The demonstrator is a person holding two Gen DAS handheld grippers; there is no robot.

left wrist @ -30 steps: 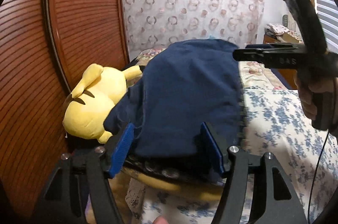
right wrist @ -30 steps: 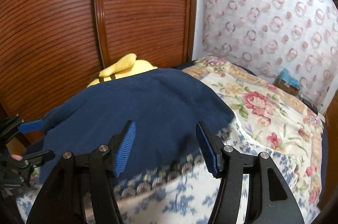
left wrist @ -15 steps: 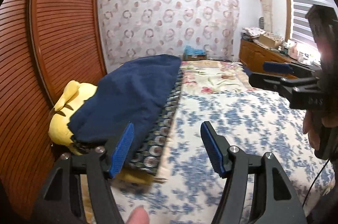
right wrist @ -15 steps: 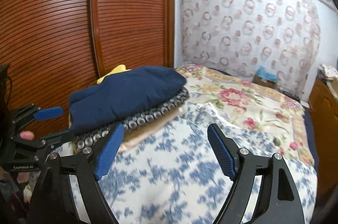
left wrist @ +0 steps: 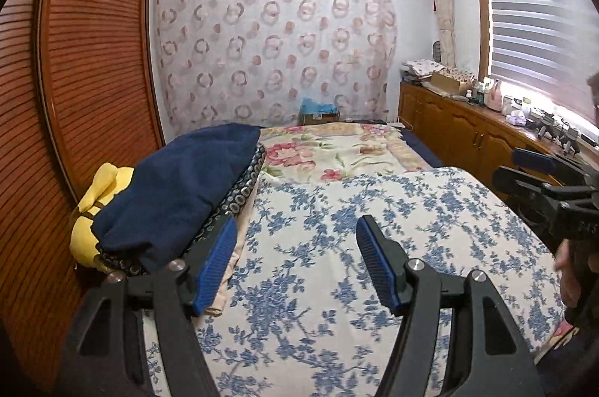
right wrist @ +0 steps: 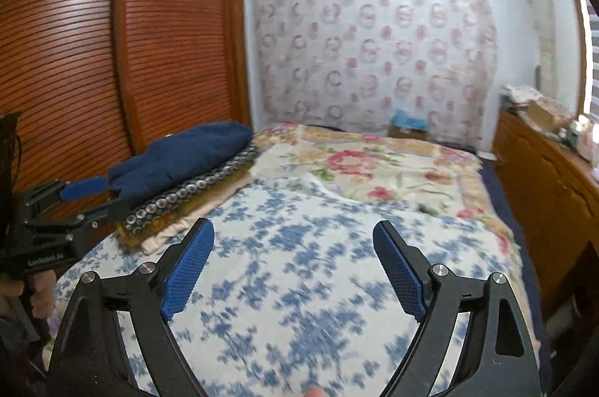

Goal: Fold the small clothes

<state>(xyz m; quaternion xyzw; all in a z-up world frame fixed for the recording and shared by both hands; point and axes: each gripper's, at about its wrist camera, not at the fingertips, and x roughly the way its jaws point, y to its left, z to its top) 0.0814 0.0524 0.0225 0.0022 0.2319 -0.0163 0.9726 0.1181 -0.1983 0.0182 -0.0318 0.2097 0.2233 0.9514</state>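
Observation:
A folded navy garment lies on top of a stack at the bed's left edge, over a dark ring-patterned piece and a beige one. My left gripper hovers open over the blue-flowered sheet, just right of the stack, with nothing between its fingers. My right gripper is further right over the same sheet; its jaws are opening and nothing is between them. Each gripper also shows in the other's view: the right gripper and the left gripper.
A yellow plush toy sits wedged between the stack and the wooden slatted wardrobe. A rose-patterned blanket covers the far end of the bed. A wooden sideboard with clutter runs along the right under the window.
Both grippers have drawn back from the navy garment and swung right over the sheet. The garment stays on the stack. The right jaws have widened.

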